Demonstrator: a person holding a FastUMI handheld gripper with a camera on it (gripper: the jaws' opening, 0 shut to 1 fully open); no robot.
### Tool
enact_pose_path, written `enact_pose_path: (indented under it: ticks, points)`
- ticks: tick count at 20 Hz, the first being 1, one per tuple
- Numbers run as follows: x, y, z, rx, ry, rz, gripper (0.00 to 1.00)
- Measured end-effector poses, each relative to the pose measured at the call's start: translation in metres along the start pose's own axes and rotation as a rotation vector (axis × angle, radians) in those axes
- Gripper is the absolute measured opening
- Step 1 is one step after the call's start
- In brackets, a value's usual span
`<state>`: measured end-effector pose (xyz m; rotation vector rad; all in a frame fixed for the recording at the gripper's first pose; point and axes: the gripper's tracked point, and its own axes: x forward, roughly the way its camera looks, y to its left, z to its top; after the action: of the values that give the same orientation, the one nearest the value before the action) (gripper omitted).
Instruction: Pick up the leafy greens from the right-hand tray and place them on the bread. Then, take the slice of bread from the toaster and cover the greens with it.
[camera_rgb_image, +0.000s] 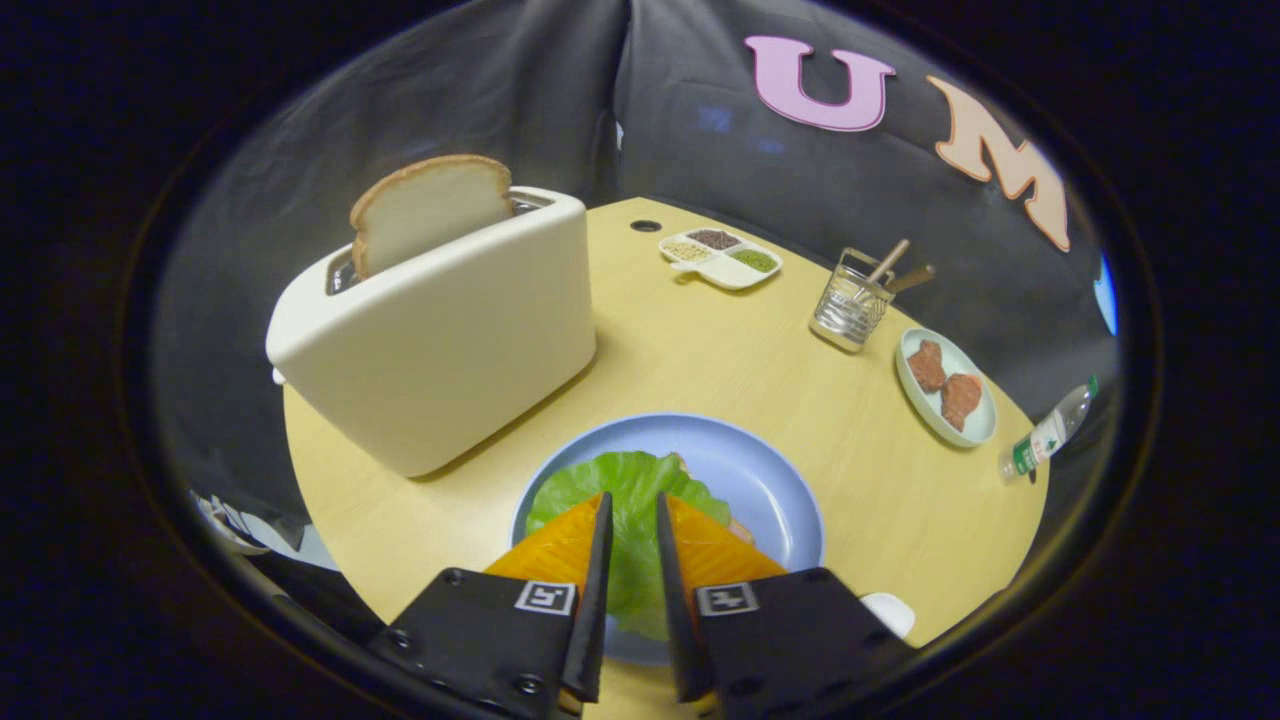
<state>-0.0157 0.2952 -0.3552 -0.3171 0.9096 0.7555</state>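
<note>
The leafy greens (625, 480) lie spread over a slice of bread (742, 530), of which just an edge peeks out, on the blue plate (770, 470). My gripper (632, 505) is low over the plate, its fingers drawn close together with the near part of the greens pinched in the narrow gap. A second slice of bread (430, 205) stands upright in the slot of the cream toaster (450, 340), beyond the plate and to the left of the fingers.
On the round wooden table (700, 350): a divided dish of seeds (722, 257) at the far side, a glass holder with utensils (852, 305), a small plate with meat pieces (945, 385), a bottle (1045, 432) at the right rim, a white object (890, 610) beside the right finger.
</note>
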Motion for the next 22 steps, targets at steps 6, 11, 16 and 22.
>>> enact_pose_path:
  ticks: [6,11,16,22]
  points:
    - [-0.011,0.002,0.018,0.015,-0.053,-0.018,0.93]
    - [-0.041,0.014,0.061,0.024,-0.124,-0.011,1.0]
    - [-0.07,0.029,0.11,0.026,-0.196,0.003,1.0]
    - [-0.081,0.053,0.156,0.07,-0.237,0.053,1.0]
